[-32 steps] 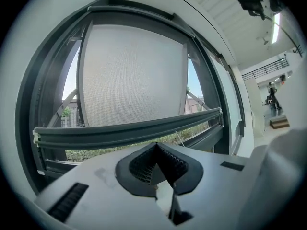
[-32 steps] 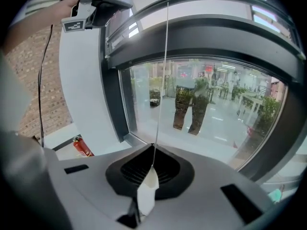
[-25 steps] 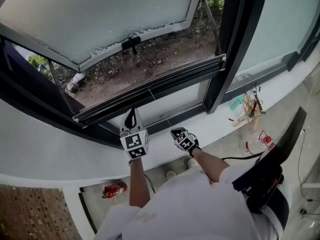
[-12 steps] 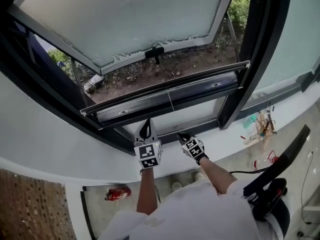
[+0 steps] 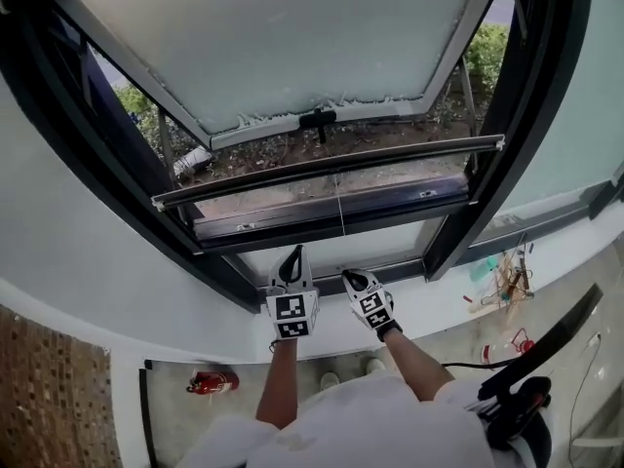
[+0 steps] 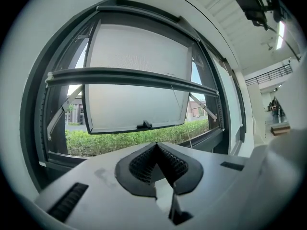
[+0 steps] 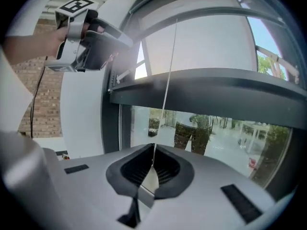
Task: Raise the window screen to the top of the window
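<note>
Jaws of my right hand-held gripper (image 7: 153, 150) pinch the thin cord (image 7: 170, 66); my left hand-held gripper (image 6: 156, 146) is closed, empty. The screen bar (image 5: 273, 181) hangs partway up the window (image 5: 531, 144). An uneven pull could slip the cord or jam the bar.

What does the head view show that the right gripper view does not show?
Only the head view shows the red fire extinguisher on the floor, the small things lying on the floor at the right, and the marker cube of the right gripper. Only the right gripper view shows that gripper's jaws from close by: they are shut on the thin cord. Both views show the dark screen bar across the window, the cord running up to it, and the left gripper.
</note>
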`<state>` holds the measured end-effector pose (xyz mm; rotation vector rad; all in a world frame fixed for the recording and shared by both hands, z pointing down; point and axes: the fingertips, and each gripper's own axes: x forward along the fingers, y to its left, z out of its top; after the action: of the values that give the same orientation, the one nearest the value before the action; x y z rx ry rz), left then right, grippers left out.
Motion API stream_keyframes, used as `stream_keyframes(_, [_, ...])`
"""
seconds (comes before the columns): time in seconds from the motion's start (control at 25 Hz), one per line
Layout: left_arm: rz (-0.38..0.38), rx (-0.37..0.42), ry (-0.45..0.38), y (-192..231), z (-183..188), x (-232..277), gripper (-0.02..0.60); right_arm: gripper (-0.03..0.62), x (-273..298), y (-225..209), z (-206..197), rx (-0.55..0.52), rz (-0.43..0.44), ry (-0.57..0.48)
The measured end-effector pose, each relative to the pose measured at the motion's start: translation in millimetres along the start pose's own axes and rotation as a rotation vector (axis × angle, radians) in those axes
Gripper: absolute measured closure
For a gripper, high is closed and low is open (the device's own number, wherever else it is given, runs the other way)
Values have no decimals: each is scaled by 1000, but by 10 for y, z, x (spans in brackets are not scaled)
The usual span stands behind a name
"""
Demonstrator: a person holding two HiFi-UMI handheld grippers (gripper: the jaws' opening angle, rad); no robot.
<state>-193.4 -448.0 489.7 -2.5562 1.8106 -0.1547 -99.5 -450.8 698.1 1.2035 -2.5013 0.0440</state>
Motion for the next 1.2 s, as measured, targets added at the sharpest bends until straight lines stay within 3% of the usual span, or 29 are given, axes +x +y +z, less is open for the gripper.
stream_keyframes(0.28, [-23,-14,-9,-159,12,33,580,592,-93,65,95,76,10,-52])
stream_keyframes(0.6, [-13,-42,-7,-208,-56,-11,580,592,-162,15,236,83,12,-87])
stream_keyframes(1.2, [14,-64,-11,-105,-108,-177,580,592,-306,-9,898,104,20,-247])
